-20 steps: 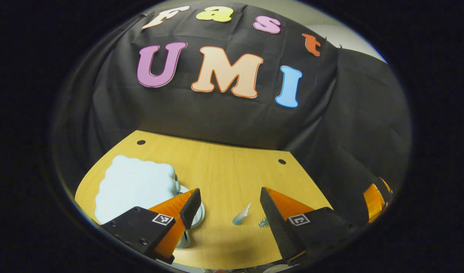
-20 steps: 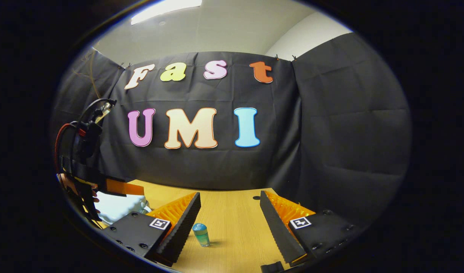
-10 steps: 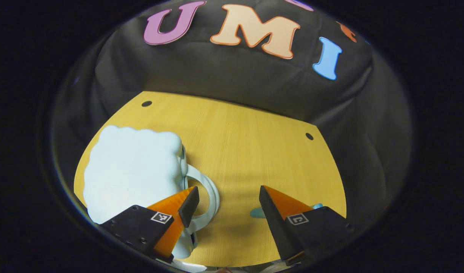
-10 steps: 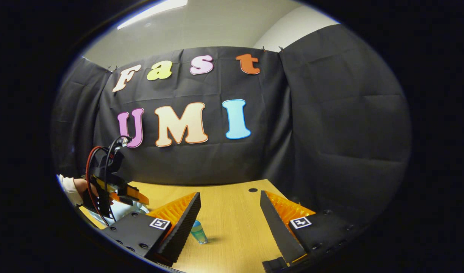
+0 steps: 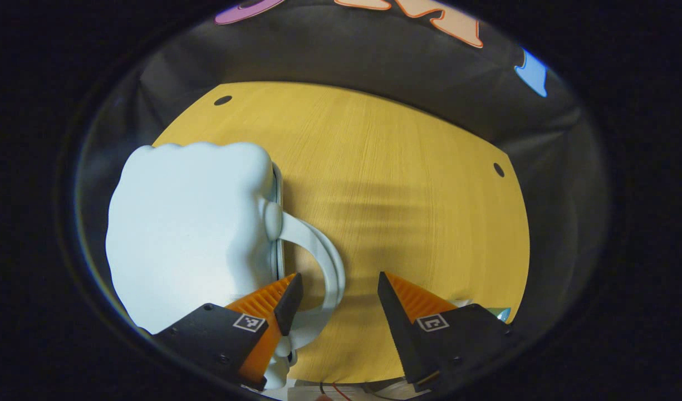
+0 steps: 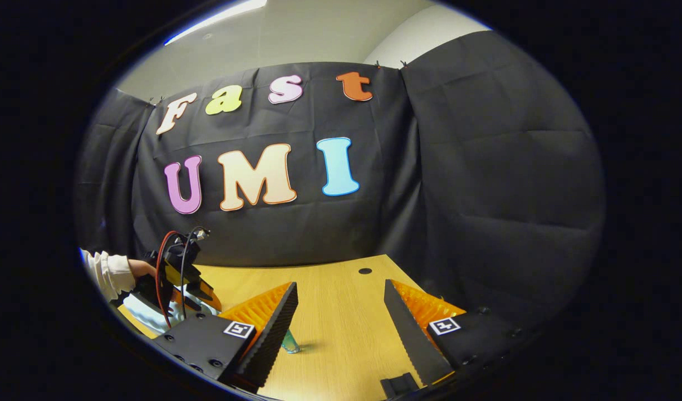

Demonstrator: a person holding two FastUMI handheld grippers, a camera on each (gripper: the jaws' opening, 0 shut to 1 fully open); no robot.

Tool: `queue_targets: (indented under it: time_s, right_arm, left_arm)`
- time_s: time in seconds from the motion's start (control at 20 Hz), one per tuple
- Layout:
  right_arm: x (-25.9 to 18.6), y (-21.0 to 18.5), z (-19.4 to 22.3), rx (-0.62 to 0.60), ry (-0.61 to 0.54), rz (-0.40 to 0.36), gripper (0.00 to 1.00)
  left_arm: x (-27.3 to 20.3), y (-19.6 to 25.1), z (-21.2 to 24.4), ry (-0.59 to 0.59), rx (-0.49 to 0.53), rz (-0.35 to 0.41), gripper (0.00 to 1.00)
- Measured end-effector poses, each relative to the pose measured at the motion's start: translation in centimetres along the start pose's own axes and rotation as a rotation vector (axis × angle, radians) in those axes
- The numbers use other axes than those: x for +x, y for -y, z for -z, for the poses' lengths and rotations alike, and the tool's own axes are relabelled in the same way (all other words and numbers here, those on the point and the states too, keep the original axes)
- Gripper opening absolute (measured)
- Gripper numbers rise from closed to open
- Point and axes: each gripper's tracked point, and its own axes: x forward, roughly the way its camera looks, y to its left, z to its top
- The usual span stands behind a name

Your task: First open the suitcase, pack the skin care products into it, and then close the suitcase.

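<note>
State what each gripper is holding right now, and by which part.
Nothing is held. The left gripper is open above the suitcase handle; the right gripper is open over the table.

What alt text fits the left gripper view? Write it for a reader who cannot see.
A pale blue suitcase lies closed on a wooden table, its curved handle between the fingers of the open left gripper, which hovers above it.

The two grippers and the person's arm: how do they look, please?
Each gripper, left and right, has two wedge-shaped ribbed fingers on black blocks carrying square black-and-white markers. In the right gripper view, red and black cables loop over the left gripper; the person wears a white sleeve.
</note>
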Motion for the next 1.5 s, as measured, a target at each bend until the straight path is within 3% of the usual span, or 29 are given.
queue_targets:
  time_s: [0.3,0.45,0.5,0.6,0.7,0.8,1.2,1.5]
  right_arm:
    - [-0.1,0.8,0.1,0.004,-0.006,0.012,0.97]
    - [-0.3,1.4,0.0,0.004,-0.008,0.022,0.97]
    - [-0.3,1.6,0.1,0.004,-0.008,0.026,0.97]
    - [-0.5,1.9,0.2,0.005,-0.009,0.034,0.97]
    - [-0.5,2.3,0.2,0.006,-0.011,0.04,0.97]
    - [-0.6,2.5,0.4,0.005,-0.013,0.045,0.97]
    - [-0.8,2.0,0.1,-0.006,0.003,0.041,0.98]
    - [-0.4,-0.9,0.4,-0.006,0.004,-0.025,0.97]
  left_arm:
    - [2.0,-1.2,0.4,-0.092,0.029,-0.083,0.59]
    - [2.9,-1.8,0.5,-0.108,0.036,-0.104,0.52]
    - [3.2,-1.9,0.6,-0.115,0.03,-0.105,0.44]
    - [3.7,-1.7,0.8,-0.137,0.015,-0.084,0.4]
    - [4.2,-1.7,1.0,-0.153,0.002,-0.077,0.22]
    - [4.5,-1.5,1.1,-0.165,-0.008,-0.072,0.16]
    - [3.7,-1.0,0.6,-0.116,-0.024,-0.017,0.02]
    - [-2.8,0.6,-1.6,-0.028,-0.019,0.101,0.01]
